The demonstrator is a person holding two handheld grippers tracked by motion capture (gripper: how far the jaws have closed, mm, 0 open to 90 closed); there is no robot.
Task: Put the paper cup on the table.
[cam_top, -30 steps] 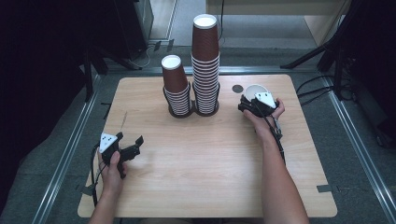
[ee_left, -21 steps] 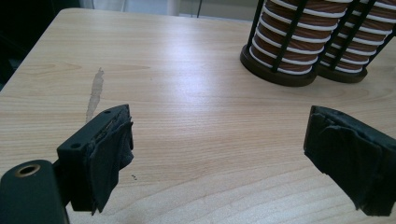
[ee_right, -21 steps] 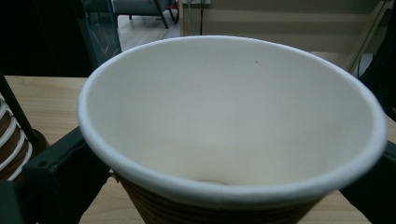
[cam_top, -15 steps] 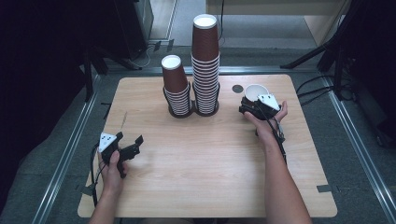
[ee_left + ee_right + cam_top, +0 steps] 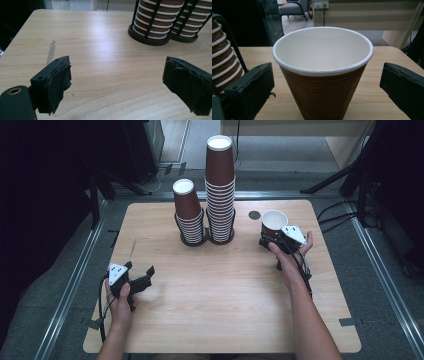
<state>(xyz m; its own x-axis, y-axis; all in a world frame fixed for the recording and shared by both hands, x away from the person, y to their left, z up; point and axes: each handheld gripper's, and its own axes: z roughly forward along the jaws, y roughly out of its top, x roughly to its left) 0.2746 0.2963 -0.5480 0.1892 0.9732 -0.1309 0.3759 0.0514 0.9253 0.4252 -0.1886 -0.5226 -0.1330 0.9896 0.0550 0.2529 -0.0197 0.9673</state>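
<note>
The single paper cup (image 5: 322,75) stands upright on the counter (image 5: 225,295) between the open jaws of the right gripper (image 5: 272,239). Close evenly at mid-wall; avoid crushing. The left gripper (image 5: 141,276) is open and idle.

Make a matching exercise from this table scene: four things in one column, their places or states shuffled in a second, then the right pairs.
1. single paper cup
2. left gripper
3. taller cup stack
4. small dark disc

a. open over bare wood, near left of the table
b. flat on the table between stack and cup
c. upright, mouth up, between open jaws
d. upside down in a black holder

Pairs: 1-c, 2-a, 3-d, 4-b
</note>
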